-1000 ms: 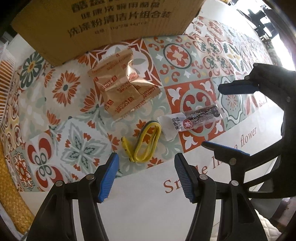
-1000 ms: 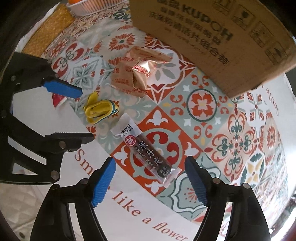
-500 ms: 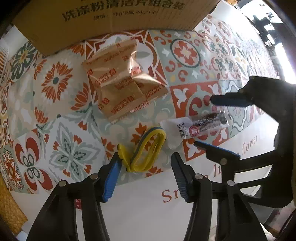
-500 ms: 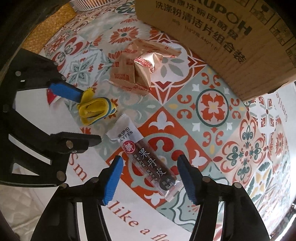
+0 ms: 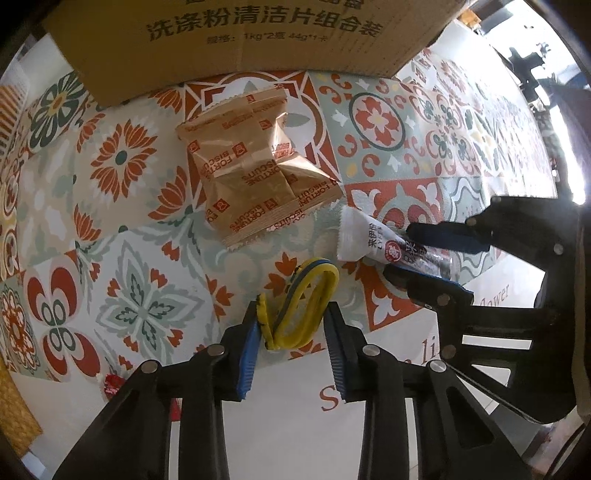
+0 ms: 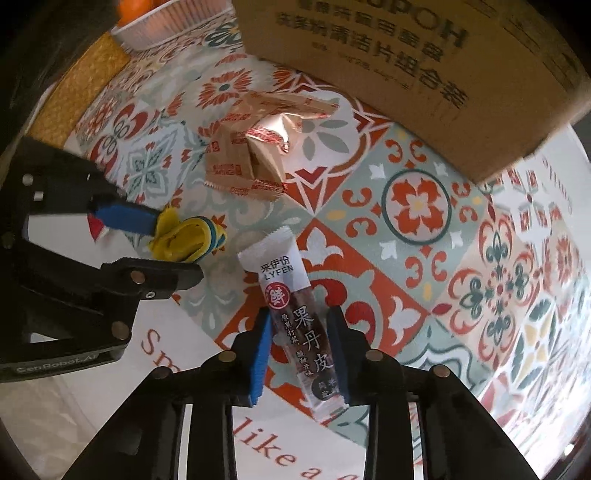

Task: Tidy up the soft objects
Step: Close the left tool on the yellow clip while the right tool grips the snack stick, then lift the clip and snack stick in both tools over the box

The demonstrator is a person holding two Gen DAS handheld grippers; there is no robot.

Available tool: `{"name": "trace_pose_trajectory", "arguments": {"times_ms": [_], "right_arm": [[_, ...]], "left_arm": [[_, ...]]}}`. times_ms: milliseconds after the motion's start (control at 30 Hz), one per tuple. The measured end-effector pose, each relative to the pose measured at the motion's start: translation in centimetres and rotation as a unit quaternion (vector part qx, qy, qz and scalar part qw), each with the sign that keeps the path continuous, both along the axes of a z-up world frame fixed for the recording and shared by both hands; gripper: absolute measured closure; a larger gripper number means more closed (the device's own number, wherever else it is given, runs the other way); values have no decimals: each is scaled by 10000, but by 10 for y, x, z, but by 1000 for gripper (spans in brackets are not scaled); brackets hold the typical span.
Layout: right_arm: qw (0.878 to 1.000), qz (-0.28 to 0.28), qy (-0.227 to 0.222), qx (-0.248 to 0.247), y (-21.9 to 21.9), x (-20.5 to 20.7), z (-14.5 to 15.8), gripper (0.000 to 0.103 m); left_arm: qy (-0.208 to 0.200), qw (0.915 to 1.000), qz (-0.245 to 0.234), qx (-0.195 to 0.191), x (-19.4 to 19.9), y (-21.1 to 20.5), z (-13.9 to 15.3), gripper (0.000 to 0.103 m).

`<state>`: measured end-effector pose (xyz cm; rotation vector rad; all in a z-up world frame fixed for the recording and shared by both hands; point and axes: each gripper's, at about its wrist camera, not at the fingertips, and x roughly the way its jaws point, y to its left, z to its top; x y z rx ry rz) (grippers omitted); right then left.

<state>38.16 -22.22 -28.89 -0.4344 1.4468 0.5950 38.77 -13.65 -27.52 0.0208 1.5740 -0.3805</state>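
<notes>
Patterned tablecloth bears crinkly biscuit packets and looped yellow band.

A large cardboard box printed with Chinese characters stands at the far side of a tiled-pattern tablecloth. What may be a ribbed white tray sits blurred beyond a woven yellow mat.

Left gripper is sitting low, its blue-padded fingers standing a narrow way apart and reaching forward, nearly level. From the right wrist camera it is showing side-on at the left, one finger above the other. Right gripper is angling downward, its pads drawn close together; from the left camera it is coming in from the right.
</notes>
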Motion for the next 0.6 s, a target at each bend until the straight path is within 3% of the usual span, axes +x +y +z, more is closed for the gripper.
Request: {"name": "trace_pose_trajectory", "arguments": {"times_ms": [233,600], "right_arm": [[9969,-754,12,239,-17,1,2,78],[9863,-1492,-268,653,-49,-13,32,78]], "left_arm": [[-253,9995,187,-59,-14,11,4,70],[-931,9948,387,-138,-49,18,43,70]]}}
